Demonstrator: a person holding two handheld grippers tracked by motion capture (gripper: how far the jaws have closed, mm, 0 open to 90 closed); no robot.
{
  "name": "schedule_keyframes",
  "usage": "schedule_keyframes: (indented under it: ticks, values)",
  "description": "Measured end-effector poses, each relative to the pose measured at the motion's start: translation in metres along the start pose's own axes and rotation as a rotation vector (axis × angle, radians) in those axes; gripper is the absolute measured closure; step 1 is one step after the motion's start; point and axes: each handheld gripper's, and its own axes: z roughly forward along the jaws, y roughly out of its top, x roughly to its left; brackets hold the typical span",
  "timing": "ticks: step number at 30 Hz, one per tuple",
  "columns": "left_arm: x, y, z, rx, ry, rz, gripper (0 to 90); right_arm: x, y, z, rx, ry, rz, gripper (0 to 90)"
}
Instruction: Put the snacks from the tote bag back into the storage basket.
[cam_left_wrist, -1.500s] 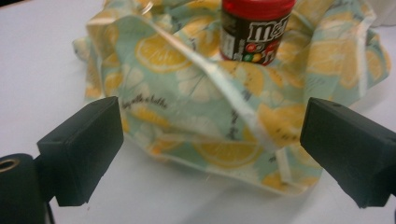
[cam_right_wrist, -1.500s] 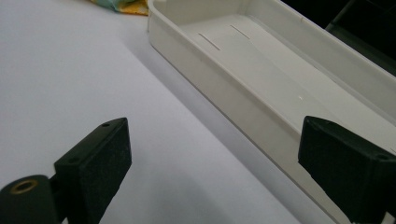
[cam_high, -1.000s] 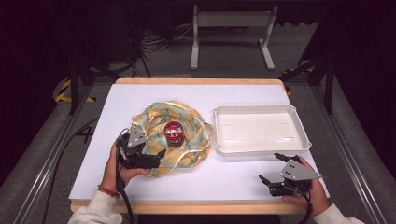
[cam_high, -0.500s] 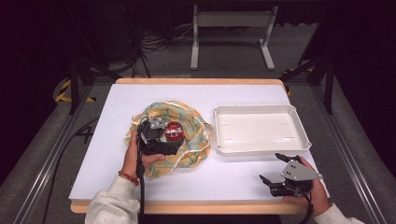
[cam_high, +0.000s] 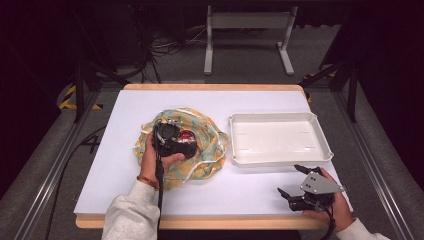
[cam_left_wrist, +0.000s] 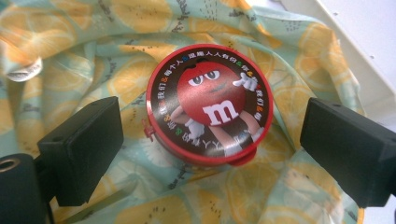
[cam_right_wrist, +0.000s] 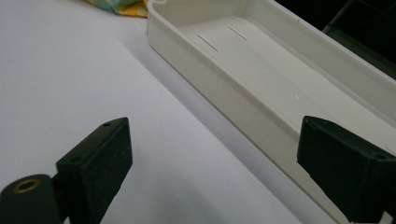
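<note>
A round red tin (cam_left_wrist: 208, 105) lies on a cloth printed with lemon slices (cam_left_wrist: 116, 60). Its lid shows the red M&M's cartoon character with a white lowercase "m" on its chest. A ring of small coloured Chinese characters runs around the black edge of the lid, too small to read with certainty. No other writing is legible anywhere.

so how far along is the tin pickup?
Done: left gripper is over the red round tin on the lemon-print cloth, jaws open either side. In hand: nothing gripped yet. Left: close, lift, likely into the white tray. Right gripper sits open beside it.
</note>
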Motion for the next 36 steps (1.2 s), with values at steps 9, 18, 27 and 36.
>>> schedule_keyframes:
  ticks: [9,18,27,36]
  values:
    - [-0.002,0.010,0.018,0.089,0.001,-0.068,18.3,0.000,-0.001,0.001,0.004,0.004,0.001,11.0]
    - [0.002,0.012,0.029,0.112,-0.004,-0.086,21.3,-0.001,-0.002,0.001,0.009,0.003,-0.004,11.1]
    - [0.001,0.010,0.024,0.095,0.020,-0.097,23.7,-0.001,-0.002,0.002,0.010,0.004,-0.005,11.1]
    - [0.006,0.008,0.020,0.091,0.011,-0.109,24.3,-0.001,-0.002,0.001,0.009,0.002,-0.006,11.1]
